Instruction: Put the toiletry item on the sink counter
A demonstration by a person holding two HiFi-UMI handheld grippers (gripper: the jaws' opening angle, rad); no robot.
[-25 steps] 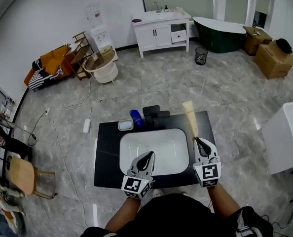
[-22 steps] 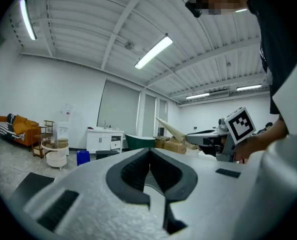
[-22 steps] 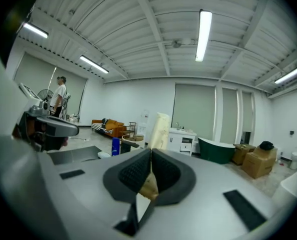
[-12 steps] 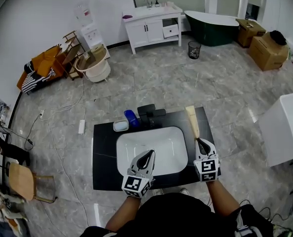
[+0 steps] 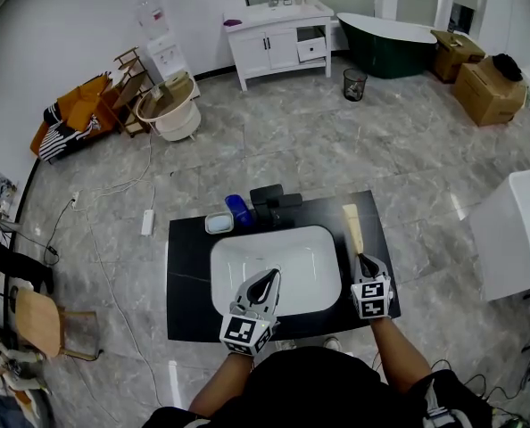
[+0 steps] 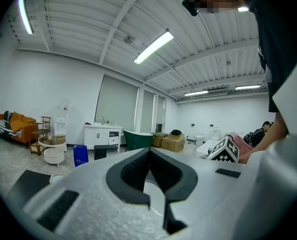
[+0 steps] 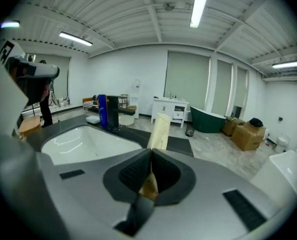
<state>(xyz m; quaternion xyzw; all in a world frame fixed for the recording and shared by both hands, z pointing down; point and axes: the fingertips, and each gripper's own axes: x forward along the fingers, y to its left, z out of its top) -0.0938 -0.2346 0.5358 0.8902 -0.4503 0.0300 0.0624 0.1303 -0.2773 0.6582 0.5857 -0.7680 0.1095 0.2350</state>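
Black ribbed pads (image 7: pixel 133 173) of your right tool (image 7: pixel 151 159) are pinched almost together on the flat crimped end of the cream tube (image 7: pixel 158 129), so you have it firmly, by the tail only. The tube's body sticks straight out ahead of the jaws, over the dark strip of worktop (image 5: pixel 376 239) to the right of the white basin (image 5: pixel 225 257).

Over the last second you have drawn that tool a little back toward you and the tube with it. A moment ago its far tip reached past the worktop's rear edge; now the whole tube sits inside the worktop's outline, alongside the basin's right rim. It also looks lower and flatter than before, though no view shows whether it is touching the surface yet. I judge that you are on the set-down itself: the spot is chosen, and what remains is to lower it the last bit and let go.

Your left tool (image 6: pixel 149 156) is closed with nothing between its jaws, and it has stayed over the basin's near edge.

Further out, the blue bottle (image 5: pixel 238 210) and the black tap (image 5: pixel 269 199) stand behind the basin, well apart from the tube, so nothing crowds the landing strip.
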